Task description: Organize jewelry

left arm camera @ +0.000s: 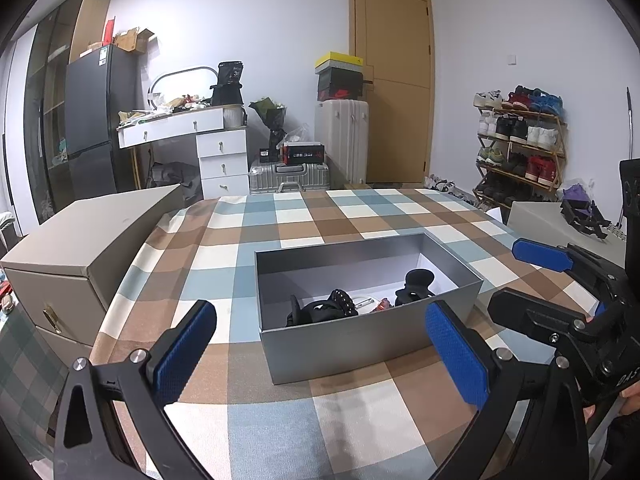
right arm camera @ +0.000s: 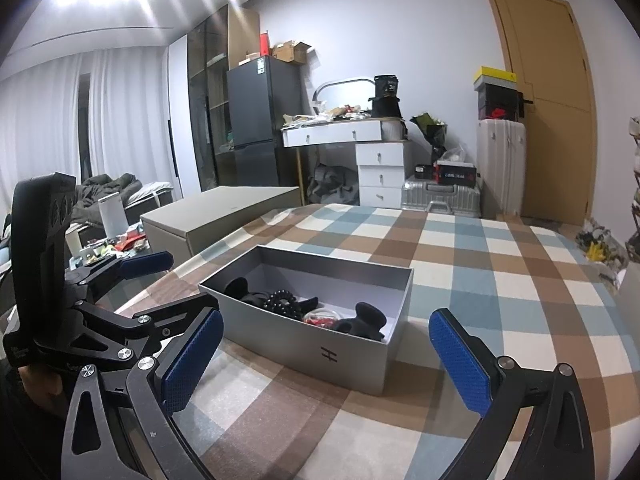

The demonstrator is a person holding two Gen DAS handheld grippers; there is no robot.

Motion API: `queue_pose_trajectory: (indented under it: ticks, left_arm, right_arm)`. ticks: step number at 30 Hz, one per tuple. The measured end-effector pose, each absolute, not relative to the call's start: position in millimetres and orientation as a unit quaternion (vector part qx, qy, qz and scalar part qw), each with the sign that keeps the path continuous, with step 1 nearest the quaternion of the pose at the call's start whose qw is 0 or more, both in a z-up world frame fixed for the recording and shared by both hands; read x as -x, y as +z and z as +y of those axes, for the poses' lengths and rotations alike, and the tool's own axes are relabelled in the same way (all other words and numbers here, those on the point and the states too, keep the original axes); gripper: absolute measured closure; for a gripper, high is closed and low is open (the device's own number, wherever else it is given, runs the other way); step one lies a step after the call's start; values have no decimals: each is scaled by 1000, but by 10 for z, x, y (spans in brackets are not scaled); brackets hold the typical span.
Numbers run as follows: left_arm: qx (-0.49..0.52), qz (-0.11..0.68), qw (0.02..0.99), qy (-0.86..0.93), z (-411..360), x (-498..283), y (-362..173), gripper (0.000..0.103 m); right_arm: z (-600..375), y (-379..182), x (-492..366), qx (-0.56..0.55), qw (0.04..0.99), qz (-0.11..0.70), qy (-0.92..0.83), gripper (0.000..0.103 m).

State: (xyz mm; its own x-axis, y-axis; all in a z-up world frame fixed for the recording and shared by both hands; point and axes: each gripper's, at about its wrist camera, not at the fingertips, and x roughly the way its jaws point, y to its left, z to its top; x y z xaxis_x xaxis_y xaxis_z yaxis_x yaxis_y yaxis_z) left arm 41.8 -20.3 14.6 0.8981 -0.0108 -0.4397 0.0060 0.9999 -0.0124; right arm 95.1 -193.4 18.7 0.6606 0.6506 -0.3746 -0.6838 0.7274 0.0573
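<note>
The left wrist view looks from low and close over the checked table (left arm camera: 304, 216) toward the door (left arm camera: 394, 80). The right wrist view faces likewise. Both share the grey box (left arm camera: 360, 340) (right arm camera: 304, 352).

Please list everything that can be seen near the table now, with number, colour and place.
box: 1, grey, open, on the checked cloth near both grippers
bead bracelet: 1, black, inside the box, left part
hair claw: 1, black, inside the box, right part
small red item: 1, red, inside the box, middle; too small to identify
tablecloth: 1, brown, blue and white checks, covers the table
cabinet: 1, beige, left of the table
dresser: 1, white, at the far wall
suitcases: 2, white upright, silver lying flat
shoe rack: 1, wooden, right wall
door: 1, tan, closed
left gripper: 1, black with blue pads, open
right gripper: 1, same colours, open
</note>
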Motion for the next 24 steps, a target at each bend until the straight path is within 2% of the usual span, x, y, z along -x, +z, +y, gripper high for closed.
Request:
queue_pose_trajectory:
  ticks: [24]
  left_arm:
    - [-2,226,974,6,-242,-421,143,1]
  right_arm:
    - [-1931,185,-953,44,910,187,367,0]
